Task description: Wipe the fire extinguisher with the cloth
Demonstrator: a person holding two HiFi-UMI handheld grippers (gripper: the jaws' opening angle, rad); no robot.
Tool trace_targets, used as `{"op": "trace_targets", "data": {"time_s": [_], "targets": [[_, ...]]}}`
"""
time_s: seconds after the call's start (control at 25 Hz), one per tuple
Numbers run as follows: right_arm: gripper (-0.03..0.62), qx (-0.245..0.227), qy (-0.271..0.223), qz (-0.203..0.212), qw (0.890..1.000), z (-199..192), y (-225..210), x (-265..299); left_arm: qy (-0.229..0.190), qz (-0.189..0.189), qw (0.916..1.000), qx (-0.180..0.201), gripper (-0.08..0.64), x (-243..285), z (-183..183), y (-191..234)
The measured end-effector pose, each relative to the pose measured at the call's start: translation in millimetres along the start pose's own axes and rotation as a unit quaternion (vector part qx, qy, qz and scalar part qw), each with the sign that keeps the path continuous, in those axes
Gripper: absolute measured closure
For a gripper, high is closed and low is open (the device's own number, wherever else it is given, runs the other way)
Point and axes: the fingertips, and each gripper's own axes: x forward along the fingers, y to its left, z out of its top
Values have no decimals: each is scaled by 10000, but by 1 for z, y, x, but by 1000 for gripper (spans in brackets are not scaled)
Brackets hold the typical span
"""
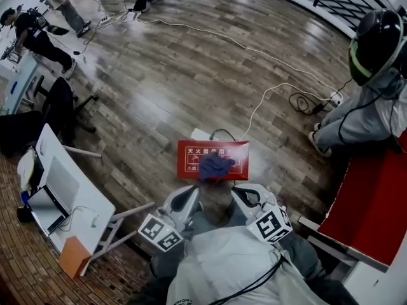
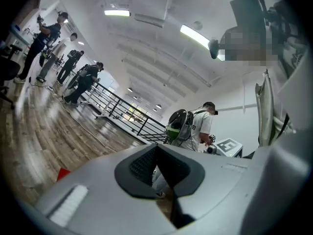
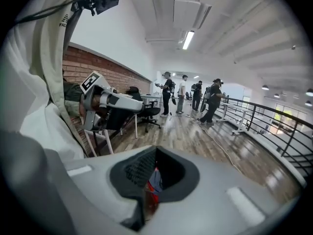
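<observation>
Fingers (image 2: 143, 164) of the left gripper (image 2: 164, 175) are clenched on nothing, and the right gripper (image 3: 152, 177) is likewise. Both are held near the body, probably poised to reach. The cloth (image 1: 215, 167) lies bunched on the red box (image 1: 191, 152) (no extinguisher visible) just ahead.

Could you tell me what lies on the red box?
A bunched blue cloth lies on the red box, covering part of its white print; the inside is unseen.
</observation>
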Motion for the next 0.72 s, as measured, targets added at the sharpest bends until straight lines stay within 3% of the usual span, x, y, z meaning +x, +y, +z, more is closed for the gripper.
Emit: {"op": "trace_targets", "data": {"time_s": [0.28,0.52,0.72], "targets": [[591,390,59,479,9981,-28,-17,17,-166,208,9996,-103,558,15,-13,11],[589,459,792,414,9949,-88,-26,94,-260,151,9981,-535,557,18,-37,64],[413,760,1230,-202,9893,-140,-32,181,193,19,9959,-881,474,22,-80,143]]}}
